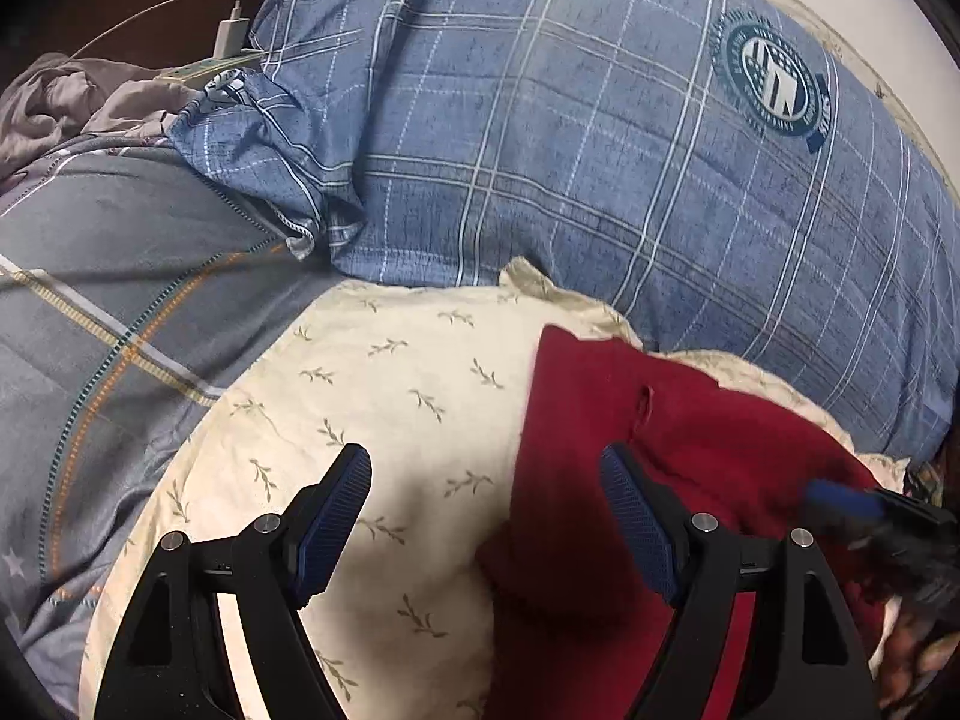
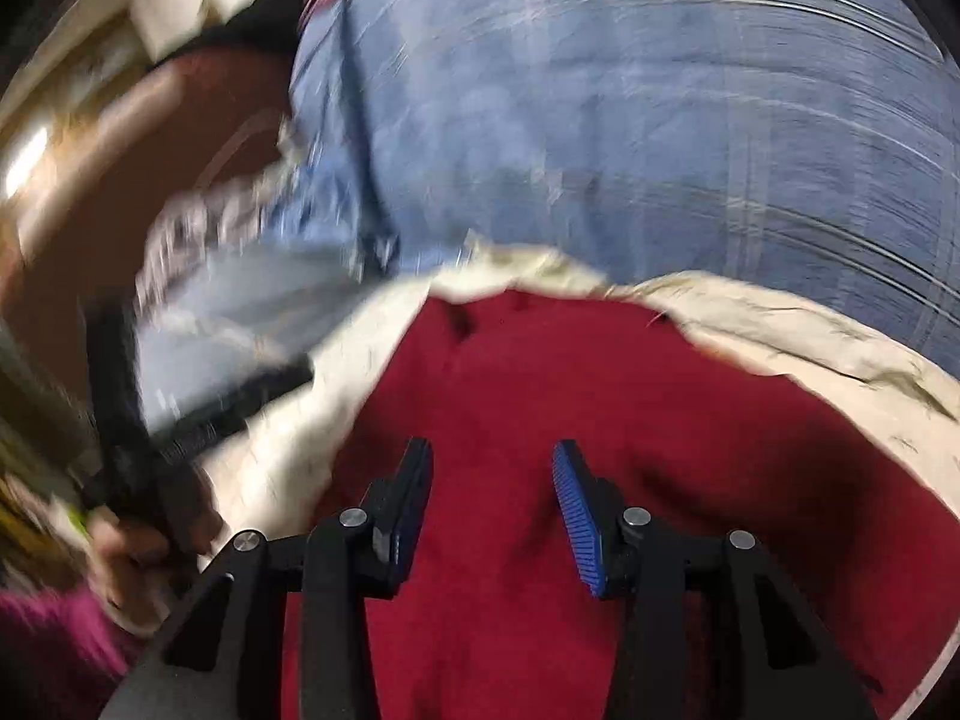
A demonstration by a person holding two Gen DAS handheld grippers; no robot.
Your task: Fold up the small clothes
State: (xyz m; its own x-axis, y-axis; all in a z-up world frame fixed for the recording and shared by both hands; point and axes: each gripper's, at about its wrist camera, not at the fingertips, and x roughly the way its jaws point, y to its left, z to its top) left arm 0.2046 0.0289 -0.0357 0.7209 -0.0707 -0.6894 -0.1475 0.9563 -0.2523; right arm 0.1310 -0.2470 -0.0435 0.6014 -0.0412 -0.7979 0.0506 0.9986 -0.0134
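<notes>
Red garment (image 1: 648,480) lies spread on a cream leaf-print pillow (image 1: 372,396), which gives it a soft, raised base for folding. Its left edge runs just inside the left gripper's (image 1: 486,510) right finger; that finger sits over the red cloth, the other over bare pillow. Fingers wide apart, nothing between them, likely straddling the edge ready to pinch it. Right gripper (image 2: 492,492) hovers over the middle of the garment (image 2: 600,396), fingers moderately apart, holding nothing; that view is motion-blurred. Beyond both sets of fingertips, a blue plaid pillow (image 1: 570,150). Far left of the left fingers, a grey quilt (image 1: 120,300) and a charger (image 1: 231,36).
</notes>
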